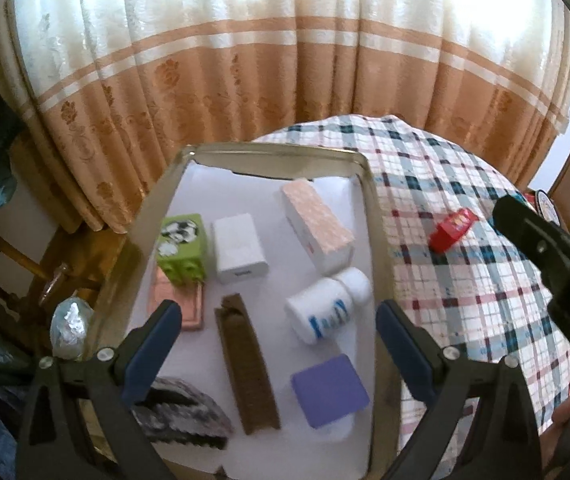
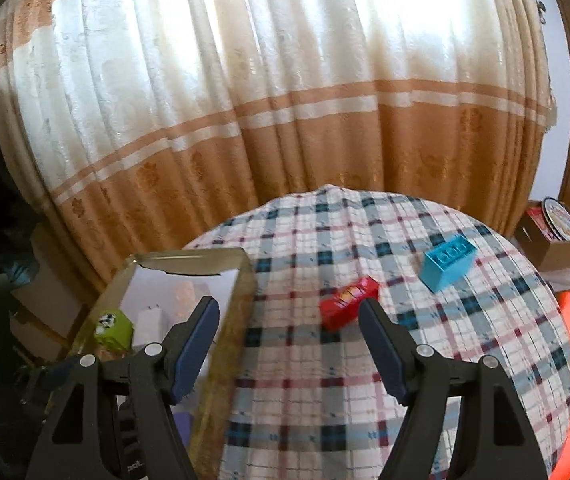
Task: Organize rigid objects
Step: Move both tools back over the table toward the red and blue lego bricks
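Note:
A metal tray [image 1: 369, 184] with a white floor sits on a plaid tablecloth [image 1: 465, 240]. In it lie a green brick [image 1: 183, 252], a white box [image 1: 239, 248], a pink-topped box [image 1: 319, 224], a white bottle [image 1: 327, 304] on its side, a brown bar [image 1: 249, 364], a purple block [image 1: 329, 390] and a grey patterned piece [image 1: 187, 412]. My left gripper [image 1: 277, 312] hangs open above the tray, holding nothing. My right gripper [image 2: 289, 308] is open over the cloth, empty, just short of a red brick [image 2: 349, 302]. A blue brick [image 2: 447, 262] lies farther right. The tray's corner [image 2: 245, 272] shows at left.
A cream and orange curtain [image 1: 245, 60] hangs right behind the table. Wooden furniture [image 1: 45, 264] and a foil-wrapped lump [image 1: 69, 326] stand left of the tray. A cardboard box [image 2: 553, 244] with a plate sits at the far right. The other gripper's black arm [image 1: 553, 264] crosses the right side.

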Available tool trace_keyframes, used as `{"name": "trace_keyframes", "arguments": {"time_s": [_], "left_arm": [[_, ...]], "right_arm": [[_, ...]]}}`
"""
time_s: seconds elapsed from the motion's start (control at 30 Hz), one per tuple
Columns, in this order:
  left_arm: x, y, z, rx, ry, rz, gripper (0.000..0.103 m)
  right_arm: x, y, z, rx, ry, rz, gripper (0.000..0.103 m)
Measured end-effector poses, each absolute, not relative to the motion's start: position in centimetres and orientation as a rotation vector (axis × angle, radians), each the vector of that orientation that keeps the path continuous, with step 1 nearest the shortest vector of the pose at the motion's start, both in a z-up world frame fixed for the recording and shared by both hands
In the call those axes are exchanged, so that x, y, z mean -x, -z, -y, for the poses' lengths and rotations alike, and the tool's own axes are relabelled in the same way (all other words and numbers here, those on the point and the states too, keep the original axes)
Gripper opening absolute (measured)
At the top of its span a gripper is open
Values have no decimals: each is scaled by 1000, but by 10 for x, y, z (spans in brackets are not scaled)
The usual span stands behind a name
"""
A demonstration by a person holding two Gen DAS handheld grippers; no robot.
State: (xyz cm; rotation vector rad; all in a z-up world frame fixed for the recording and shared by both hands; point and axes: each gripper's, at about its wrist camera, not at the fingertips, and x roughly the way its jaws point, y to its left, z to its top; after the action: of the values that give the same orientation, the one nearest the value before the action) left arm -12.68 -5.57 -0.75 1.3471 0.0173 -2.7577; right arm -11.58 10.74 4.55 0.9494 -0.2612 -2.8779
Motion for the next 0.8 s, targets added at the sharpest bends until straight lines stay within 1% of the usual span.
{"name": "trace_keyframes", "arguments": {"time_s": [0.2, 0.43, 0.8], "left_arm": [[121, 7, 38, -1331, 2784, 34, 99], [116, 4, 29, -1304, 2815, 35, 99], [114, 3, 2, -1291, 2869, 100, 99]], "right_arm": [[109, -40, -121, -968, 2895, 281, 74], [100, -35, -139, -973, 2934, 285, 74], [90, -34, -166, -962, 3000, 311, 74]]}}
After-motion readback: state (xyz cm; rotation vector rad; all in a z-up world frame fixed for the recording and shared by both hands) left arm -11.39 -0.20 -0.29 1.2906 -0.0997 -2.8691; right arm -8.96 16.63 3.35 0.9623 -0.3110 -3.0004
